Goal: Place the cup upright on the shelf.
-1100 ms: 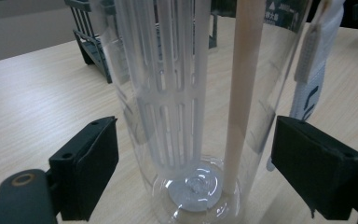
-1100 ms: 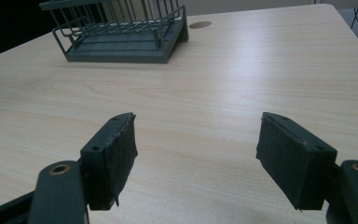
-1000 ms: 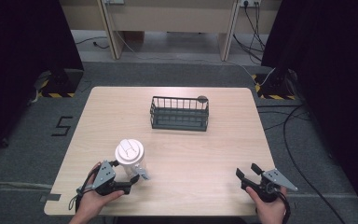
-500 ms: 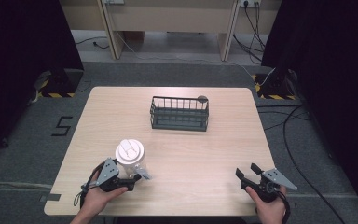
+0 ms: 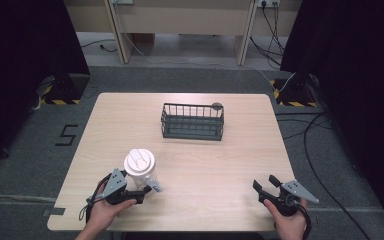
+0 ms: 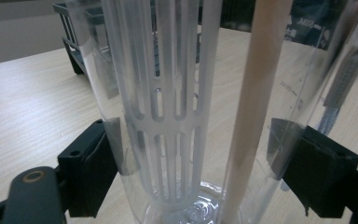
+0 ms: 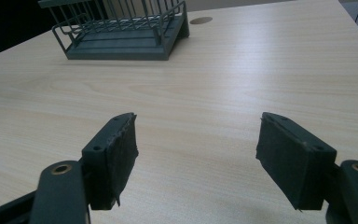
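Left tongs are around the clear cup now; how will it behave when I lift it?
The clear cup looks smooth-walled, so it may slip between the pads. It seems empty apart from a slotted insert, so probably light. Tall under its white lid, it could tip if nudged.

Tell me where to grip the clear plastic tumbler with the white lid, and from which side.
Grip the clear plastic tumbler with the white lid low on its straight wall, coming in level from the table's near edge. It stands upright, and the wide lid overhangs the top, so the smooth round body offers two opposite faces. The left gripper already brackets it there, pads either side.
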`<action>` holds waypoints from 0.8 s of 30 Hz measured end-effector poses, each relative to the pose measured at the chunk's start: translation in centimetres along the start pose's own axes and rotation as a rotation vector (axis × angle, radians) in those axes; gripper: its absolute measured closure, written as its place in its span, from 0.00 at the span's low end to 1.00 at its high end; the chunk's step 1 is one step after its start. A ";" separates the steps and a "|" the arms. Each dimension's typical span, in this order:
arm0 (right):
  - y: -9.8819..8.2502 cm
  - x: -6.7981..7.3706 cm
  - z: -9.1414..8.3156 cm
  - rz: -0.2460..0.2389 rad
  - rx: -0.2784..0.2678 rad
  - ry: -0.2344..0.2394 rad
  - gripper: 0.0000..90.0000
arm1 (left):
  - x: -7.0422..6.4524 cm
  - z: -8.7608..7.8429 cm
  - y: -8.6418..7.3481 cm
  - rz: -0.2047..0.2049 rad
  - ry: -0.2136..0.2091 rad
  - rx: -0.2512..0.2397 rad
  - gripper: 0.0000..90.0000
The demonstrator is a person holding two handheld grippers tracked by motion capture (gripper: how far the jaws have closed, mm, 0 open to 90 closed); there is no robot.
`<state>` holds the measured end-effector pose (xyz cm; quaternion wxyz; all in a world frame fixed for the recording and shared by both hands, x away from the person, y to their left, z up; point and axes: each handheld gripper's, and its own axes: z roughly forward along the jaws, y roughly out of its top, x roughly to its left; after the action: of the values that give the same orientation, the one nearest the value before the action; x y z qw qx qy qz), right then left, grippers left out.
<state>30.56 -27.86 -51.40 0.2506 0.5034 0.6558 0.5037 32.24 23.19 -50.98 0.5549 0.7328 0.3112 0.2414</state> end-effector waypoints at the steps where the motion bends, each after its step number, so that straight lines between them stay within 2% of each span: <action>1: 0.0 0.0 0.0 0.001 0.001 0.000 0.32 | 0.0 0.0 0.2 0.001 0.002 -0.003 0.20; 18: 0.0 0.0 0.0 0.002 0.002 0.000 0.32 | 0.0 2.1 3.9 0.015 -0.005 -0.046 0.20; 24: 0.0 -0.1 0.0 0.001 0.003 -0.002 0.32 | 0.3 3.0 5.1 0.014 0.002 -0.060 0.20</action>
<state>30.63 -27.92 -51.41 0.2502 0.5044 0.6561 0.5026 35.46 20.48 -46.89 0.5746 0.7178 0.2991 0.2553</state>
